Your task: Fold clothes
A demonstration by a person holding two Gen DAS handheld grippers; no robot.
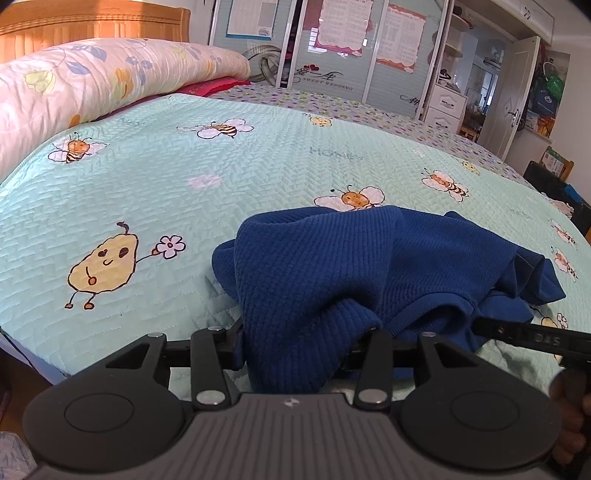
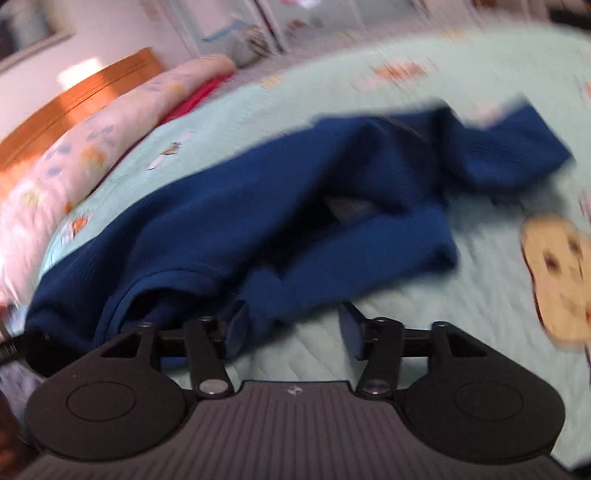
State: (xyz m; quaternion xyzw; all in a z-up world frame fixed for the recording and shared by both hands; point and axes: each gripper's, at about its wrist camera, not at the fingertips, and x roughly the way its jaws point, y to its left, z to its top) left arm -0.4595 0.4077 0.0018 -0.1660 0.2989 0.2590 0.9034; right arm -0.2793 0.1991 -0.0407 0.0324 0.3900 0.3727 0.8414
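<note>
Right now the crumpled dark-blue ribbed knit garment [image 1: 369, 266] lies in a heap on the bed near its front edge, on the mint-green quilted bedspread printed with bees and a smiling pear [image 1: 184, 166]. My left gripper [image 1: 306, 343] has a thick fold of the blue knit between its fingers, which are closed onto the cloth; I judge that I keep this hold to anchor one end of the garment so the other end can be pulled straight. My right gripper [image 2: 291, 325] stands with its fingers apart over the bedspread: the left finger [image 2: 236, 326] is at the hem of the knit, maybe touching it, while the right finger [image 2: 351, 330] has only bedspread beside it, so nothing is pinched there. That view is smeared, so I cannot tell which part of the garment the hem belongs to. A sleeve-like end [image 2: 509, 155] trails off toward the far side in that view, well apart from both grippers. The floral rolled quilt [image 1: 92, 81] rests by the wooden headboard [image 1: 92, 26], away from the work. Folding proper has not begun; the garment needs spreading flat first.
</note>
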